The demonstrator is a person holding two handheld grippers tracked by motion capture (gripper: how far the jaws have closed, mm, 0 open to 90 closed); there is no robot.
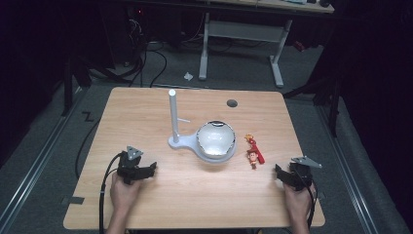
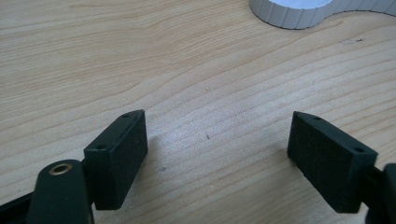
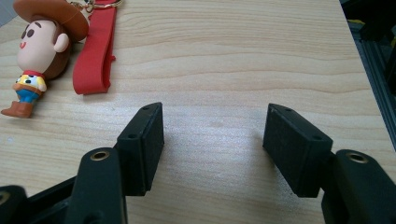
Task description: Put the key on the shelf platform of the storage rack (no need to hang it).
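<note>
red strap (image 3: 95, 46), black tongs (image 3: 212, 140), white stand (image 1: 174, 122)

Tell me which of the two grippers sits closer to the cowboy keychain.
The right gripper. The cowboy keychain with its red strap lies just up and left of it, while the left gripper sits beyond the white stand and bowl.

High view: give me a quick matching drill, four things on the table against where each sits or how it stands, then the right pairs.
Things:
1. white stand
2. silver bowl
3. cowboy keychain
4. right gripper

Places or states:
A. lies flat with a red strap, right of the bowl
B. jaws open, nothing between them, near the table's right edge
C. upright post on a round base, mid-table
D. sits right of the post's base, touching it

Pairs: 1-C, 2-D, 3-A, 4-B
</note>
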